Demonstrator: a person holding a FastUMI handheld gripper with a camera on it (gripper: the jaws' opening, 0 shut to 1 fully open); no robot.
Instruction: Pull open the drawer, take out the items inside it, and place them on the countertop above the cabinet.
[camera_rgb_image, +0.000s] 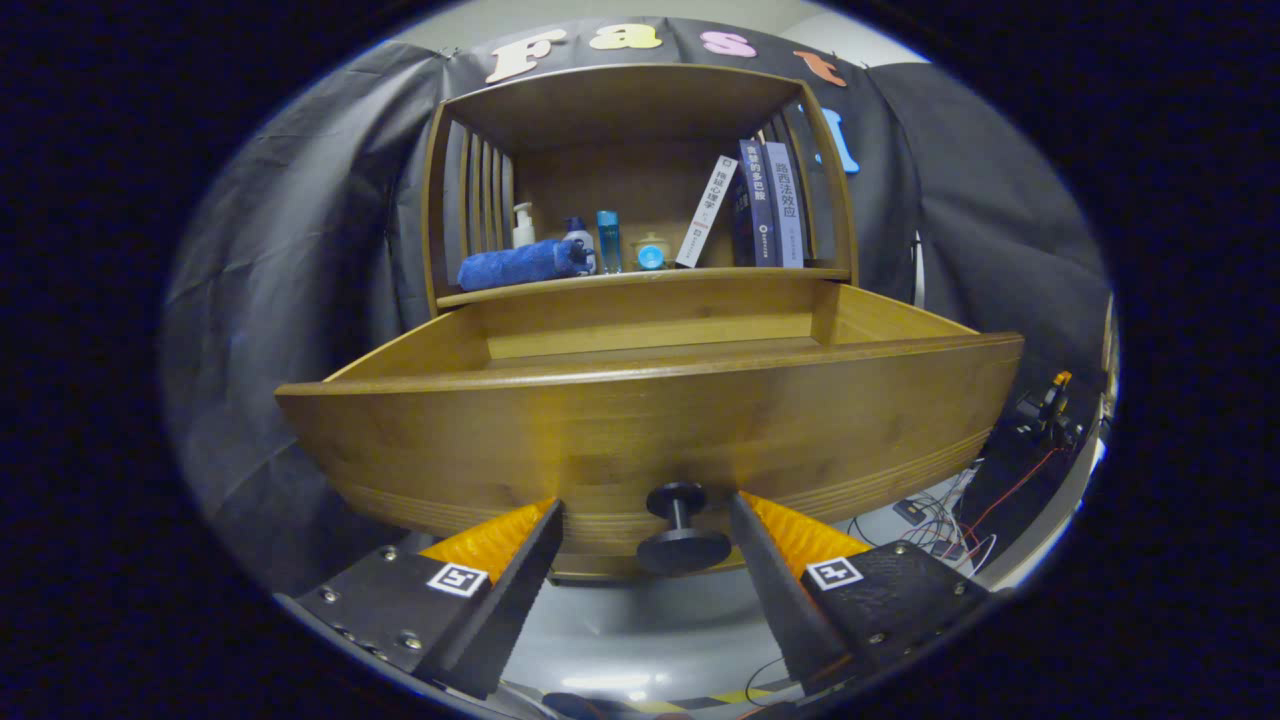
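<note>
With the drawer (650, 400) standing pulled out, the gripper (645, 520) is sitting open astride its knob (683, 528), so reaching inside likely follows.

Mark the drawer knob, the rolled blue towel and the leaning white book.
drawer knob (683, 547): gripper view, on its round front disc, between the open fingers.
rolled blue towel (520, 265): gripper view, mid-roll, on the countertop.
leaning white book (706, 212): gripper view, middle of its spine.

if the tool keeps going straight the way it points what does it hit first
Most likely the dark round knob on the pulled-out wooden drawer front; it sits between the open tool's fingers, with neither finger clearly touching it.
</note>
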